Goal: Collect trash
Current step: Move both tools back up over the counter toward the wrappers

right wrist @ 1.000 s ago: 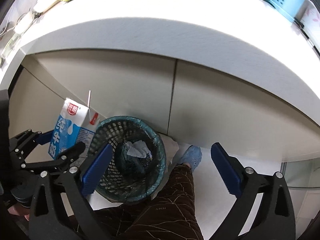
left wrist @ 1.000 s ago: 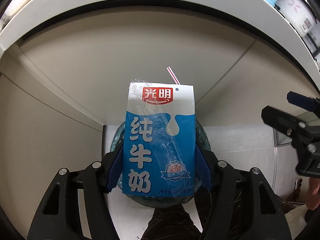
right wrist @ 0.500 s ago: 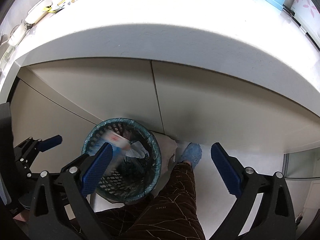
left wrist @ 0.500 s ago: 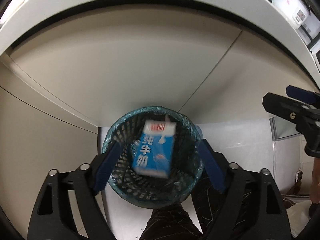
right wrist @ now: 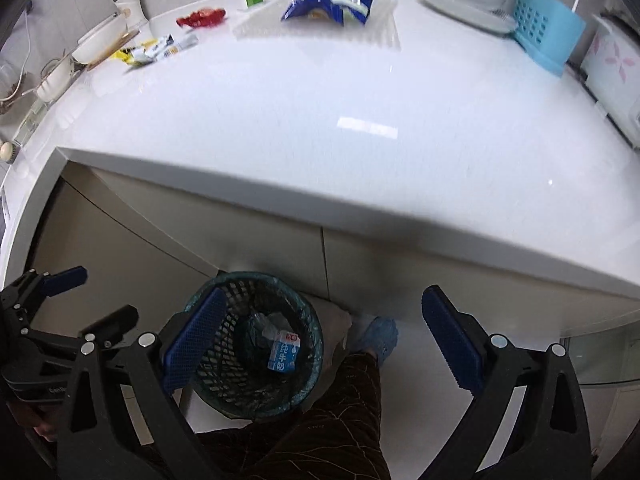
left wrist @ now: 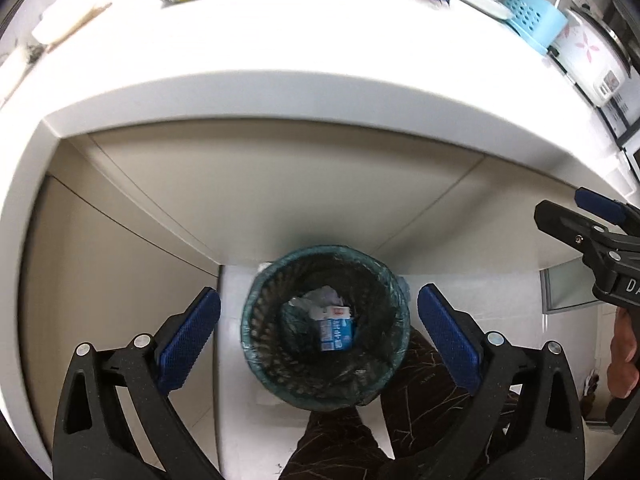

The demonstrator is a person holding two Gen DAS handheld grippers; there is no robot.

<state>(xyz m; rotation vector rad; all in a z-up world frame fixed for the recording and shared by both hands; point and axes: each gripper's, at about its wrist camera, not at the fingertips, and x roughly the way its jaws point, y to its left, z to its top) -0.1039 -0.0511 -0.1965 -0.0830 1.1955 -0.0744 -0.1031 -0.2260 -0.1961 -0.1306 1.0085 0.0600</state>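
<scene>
One blue-and-white milk carton [left wrist: 335,333] lies at the bottom of the round dark-green mesh wastebasket [left wrist: 256,344] on the floor, beside crumpled white paper [right wrist: 276,326]. The left gripper [left wrist: 319,328] hangs above it; its jaws have just been opening and stand spread with nothing between them. The right gripper [right wrist: 320,340] is also spread wide and empty.

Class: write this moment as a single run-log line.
milk carton: in waste basket | left gripper: jaws just opened, empty, above basket | right gripper: open, empty | blue snack bag: on counter
</scene>
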